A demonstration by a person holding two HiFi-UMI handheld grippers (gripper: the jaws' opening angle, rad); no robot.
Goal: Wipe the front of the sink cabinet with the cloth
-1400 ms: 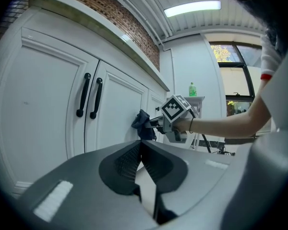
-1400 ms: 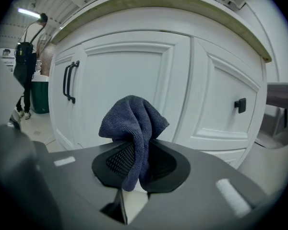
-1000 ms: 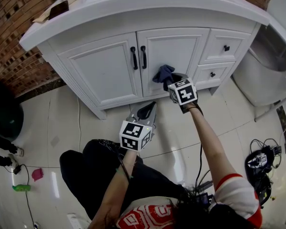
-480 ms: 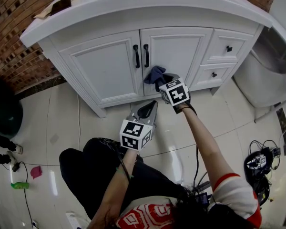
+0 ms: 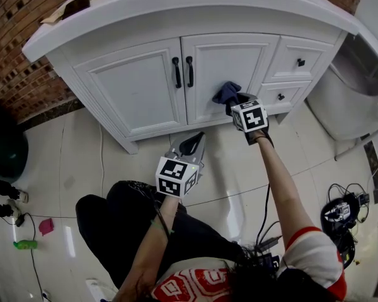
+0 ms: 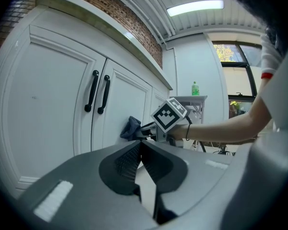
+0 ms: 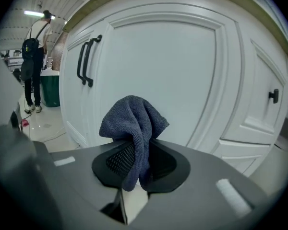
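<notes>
I see my right claw (image 5: pixel 237 104) up at the right door (image 5: pixel 222 58) of the sink cabinet (image 5: pixel 132 96), with the cloth (image 5: pixel 226 92) between its jaws. The door handles (image 5: pixel 183 72) lie above and left of it, the drawers (image 5: pixel 290 55) to its right. My left claw (image 5: pixel 194 145) hangs behind it, nearer me, over the floor (image 5: pixel 82 162).

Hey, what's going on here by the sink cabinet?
A person is down in front of the white sink cabinet with a hand-held gripper in each hand. The right hand-held gripper is shut on a dark blue cloth and holds it at the lower part of the right-hand door, close to the drawers. The left hand-held gripper hangs low over the floor, jaws together and empty.
</notes>
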